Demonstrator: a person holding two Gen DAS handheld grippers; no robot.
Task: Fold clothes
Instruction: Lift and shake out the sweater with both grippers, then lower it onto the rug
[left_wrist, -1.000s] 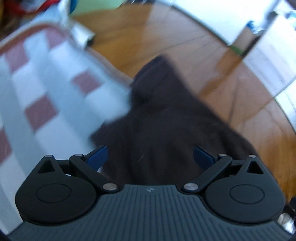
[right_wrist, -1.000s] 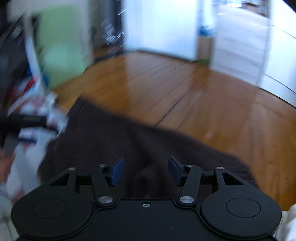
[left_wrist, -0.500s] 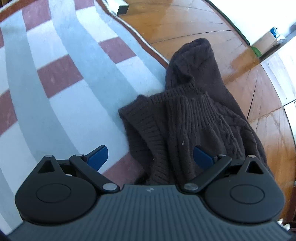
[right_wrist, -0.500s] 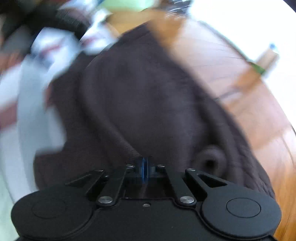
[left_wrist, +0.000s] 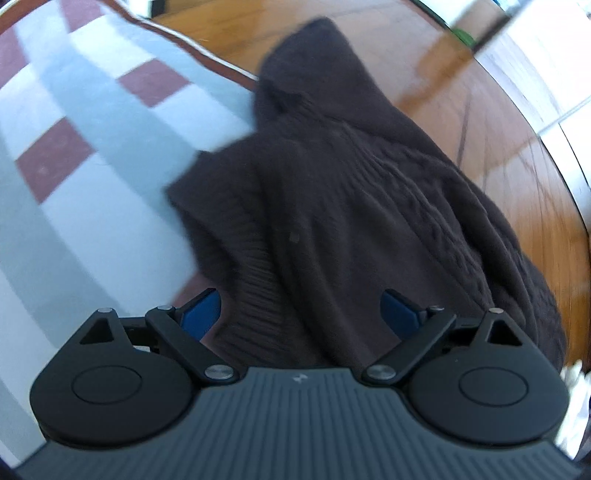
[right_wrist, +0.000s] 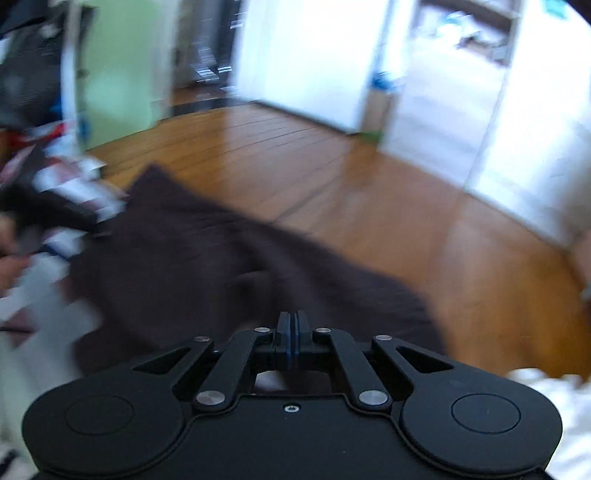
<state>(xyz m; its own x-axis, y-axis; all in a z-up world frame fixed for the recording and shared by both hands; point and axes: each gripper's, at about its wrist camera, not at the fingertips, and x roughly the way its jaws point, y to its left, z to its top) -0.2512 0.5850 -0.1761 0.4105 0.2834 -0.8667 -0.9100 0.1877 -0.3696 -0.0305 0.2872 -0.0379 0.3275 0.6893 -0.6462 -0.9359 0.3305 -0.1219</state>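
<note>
While left jaws narrow over the sweater (left_wrist: 332, 206) — right gripper (right_wrist: 291, 332) stays clamped.

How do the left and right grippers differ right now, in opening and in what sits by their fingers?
The left gripper stands wide open, having just closed a little; the right gripper is shut, blue pads together.
The dark brown knit sweater lies between the left fingers, unpinched; whether the right fingers pinch its cloth cannot be told.
Both point down at that same sweater.
</note>
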